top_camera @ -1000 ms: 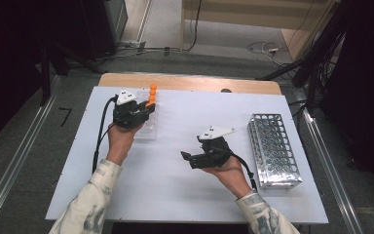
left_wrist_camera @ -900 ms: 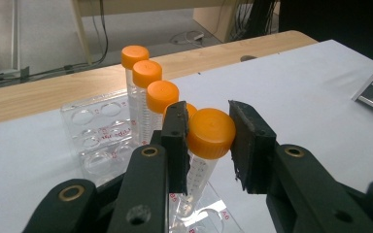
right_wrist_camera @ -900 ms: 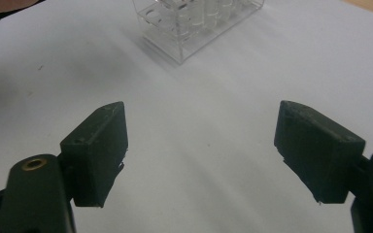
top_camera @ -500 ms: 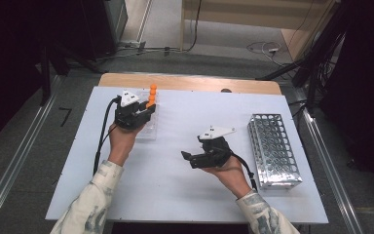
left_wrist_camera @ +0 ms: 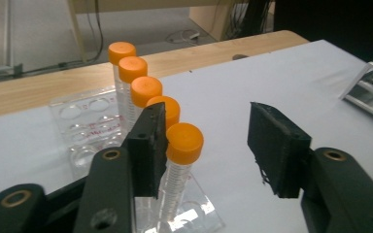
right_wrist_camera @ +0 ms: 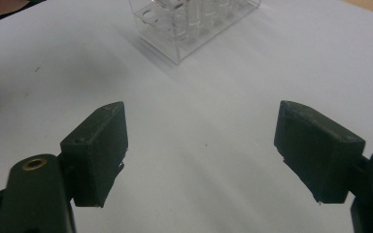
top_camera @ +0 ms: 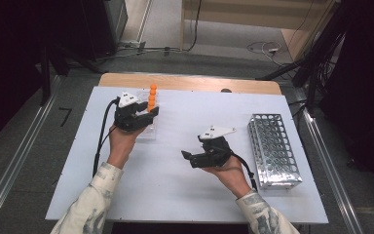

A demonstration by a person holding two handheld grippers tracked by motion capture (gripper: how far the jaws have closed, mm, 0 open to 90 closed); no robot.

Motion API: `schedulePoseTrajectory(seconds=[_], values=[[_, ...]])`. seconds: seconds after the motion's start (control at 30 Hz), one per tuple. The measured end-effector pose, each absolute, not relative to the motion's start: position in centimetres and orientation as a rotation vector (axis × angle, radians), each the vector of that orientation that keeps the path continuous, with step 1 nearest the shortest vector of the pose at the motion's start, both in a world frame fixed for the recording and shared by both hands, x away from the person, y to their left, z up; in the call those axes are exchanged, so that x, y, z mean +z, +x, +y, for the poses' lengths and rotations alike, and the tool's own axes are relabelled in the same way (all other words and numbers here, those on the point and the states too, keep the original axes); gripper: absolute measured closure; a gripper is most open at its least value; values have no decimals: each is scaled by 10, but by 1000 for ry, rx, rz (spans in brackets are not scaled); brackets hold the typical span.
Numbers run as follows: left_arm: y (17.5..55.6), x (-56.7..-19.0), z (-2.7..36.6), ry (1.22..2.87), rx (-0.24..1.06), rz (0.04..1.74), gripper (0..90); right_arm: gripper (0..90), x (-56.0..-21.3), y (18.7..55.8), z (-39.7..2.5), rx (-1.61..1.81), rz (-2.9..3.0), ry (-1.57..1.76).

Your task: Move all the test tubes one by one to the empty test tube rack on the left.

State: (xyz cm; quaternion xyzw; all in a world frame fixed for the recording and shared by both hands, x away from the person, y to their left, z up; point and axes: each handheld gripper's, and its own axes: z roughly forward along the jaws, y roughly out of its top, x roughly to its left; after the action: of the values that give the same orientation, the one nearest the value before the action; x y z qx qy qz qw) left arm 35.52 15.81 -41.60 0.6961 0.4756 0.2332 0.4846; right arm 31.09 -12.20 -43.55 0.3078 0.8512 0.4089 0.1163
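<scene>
Several clear tubes with orange caps (left_wrist_camera: 184, 141) stand in a row in a clear plastic rack (left_wrist_camera: 85, 126) at the table's left back (top_camera: 146, 127). My left gripper (left_wrist_camera: 201, 145) is open at the rack's near end; the nearest tube sits just inside its left jaw, apart from the right jaw. From above, the left gripper (top_camera: 148, 117) hovers over the rack beside the orange caps (top_camera: 152, 97). My right gripper (top_camera: 187, 157) is open over bare table at the middle, jaws pointing left. In its own view the right gripper (right_wrist_camera: 201, 150) holds nothing, with the clear rack (right_wrist_camera: 189, 24) farther off.
A metal mesh tube rack (top_camera: 274, 148) lies at the table's right side, also glimpsed at the edge of the left gripper view (left_wrist_camera: 371, 92). The white table top (top_camera: 185, 195) ends in a wooden strip (top_camera: 190, 83) at the back. Cables trail from both grippers.
</scene>
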Motion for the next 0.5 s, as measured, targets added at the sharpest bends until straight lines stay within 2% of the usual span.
schedulePoseTrajectory(seconds=[0.5], values=[[337,-412,161,1663,545,1179,337,183,-430,313,-131,1234,2452,941]])
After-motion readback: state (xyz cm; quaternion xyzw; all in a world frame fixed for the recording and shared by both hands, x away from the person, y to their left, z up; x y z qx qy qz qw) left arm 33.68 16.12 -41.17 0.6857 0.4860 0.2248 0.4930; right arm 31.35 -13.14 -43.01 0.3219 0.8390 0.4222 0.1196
